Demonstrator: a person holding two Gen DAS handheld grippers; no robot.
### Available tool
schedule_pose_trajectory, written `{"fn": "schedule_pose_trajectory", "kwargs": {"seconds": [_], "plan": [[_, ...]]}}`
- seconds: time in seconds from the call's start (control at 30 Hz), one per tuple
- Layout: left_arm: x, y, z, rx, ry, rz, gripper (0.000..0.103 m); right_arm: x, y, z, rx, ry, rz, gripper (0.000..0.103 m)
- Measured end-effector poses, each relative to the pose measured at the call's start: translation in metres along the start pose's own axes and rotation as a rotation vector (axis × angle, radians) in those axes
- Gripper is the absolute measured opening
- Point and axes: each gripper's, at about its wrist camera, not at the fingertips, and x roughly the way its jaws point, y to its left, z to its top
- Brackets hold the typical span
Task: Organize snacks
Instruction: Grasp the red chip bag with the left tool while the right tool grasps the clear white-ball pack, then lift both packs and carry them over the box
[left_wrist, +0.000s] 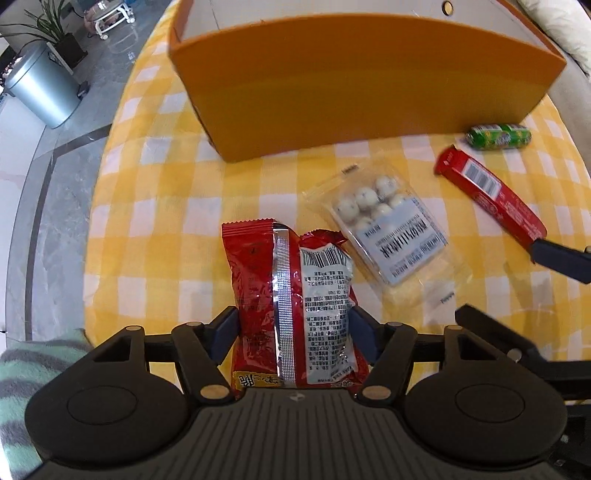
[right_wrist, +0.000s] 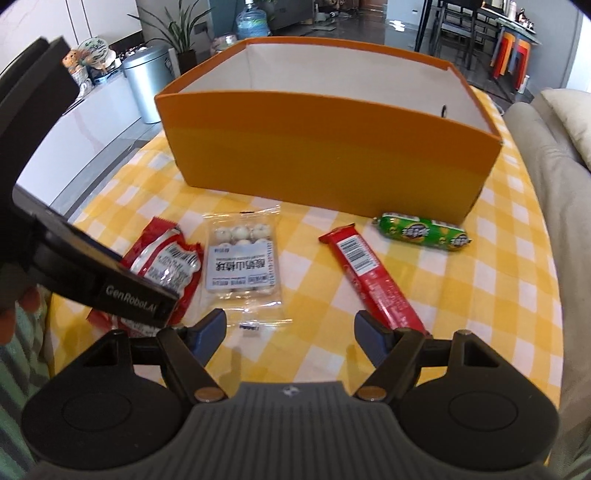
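- Left gripper (left_wrist: 294, 332) down over red snack bag (left_wrist: 291, 295), one pad at each side of the bag and pressing its edges; bag flat on the yellow checked cloth (left_wrist: 155, 229), back side up.
- Right gripper (right_wrist: 290, 332) spread wide over bare cloth, nothing between the pads.
- Clear pack of white balls (right_wrist: 242, 258) just right of the red bag, near the middle.
- Long red bar (right_wrist: 373, 280) further right, its near end beside the right gripper's right finger.
- Green sausage (right_wrist: 424, 230) at far right, close to the orange box (right_wrist: 325, 155).
- Box open-topped, at the far side of the cloth, nothing visible inside.
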Motion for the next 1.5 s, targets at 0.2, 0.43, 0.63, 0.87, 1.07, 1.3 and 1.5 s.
{"fn": "schedule_pose_trajectory", "kwargs": {"seconds": [0.2,0.43,0.63,0.87,1.07,1.3,1.5], "plan": [[-0.009,0.022,0.015,-0.049,-0.038,0.022,0.075,0.011,0.010,0.008,-0.015,0.002,0.026,0.083],[-0.006,0.033,0.021,-0.077,-0.031,0.028,0.075,0.034,0.025,0.024,-0.011,0.035,0.049,0.087],[-0.004,0.036,0.021,-0.077,-0.019,0.019,0.074,0.054,0.034,0.035,-0.021,0.061,0.044,0.084],[-0.001,0.036,0.022,-0.072,-0.009,0.018,0.074,0.071,0.042,0.039,-0.055,0.089,0.023,0.073],[-0.002,0.034,0.021,-0.067,-0.008,0.021,0.074,0.071,0.041,0.038,-0.078,0.072,0.000,0.059],[-0.010,0.029,0.017,-0.053,-0.022,0.022,0.074,0.062,0.036,0.032,-0.073,0.090,-0.002,0.057],[-0.018,0.018,0.011,-0.021,-0.031,0.015,0.074,0.049,0.025,0.023,-0.030,0.123,0.005,0.057]]}}
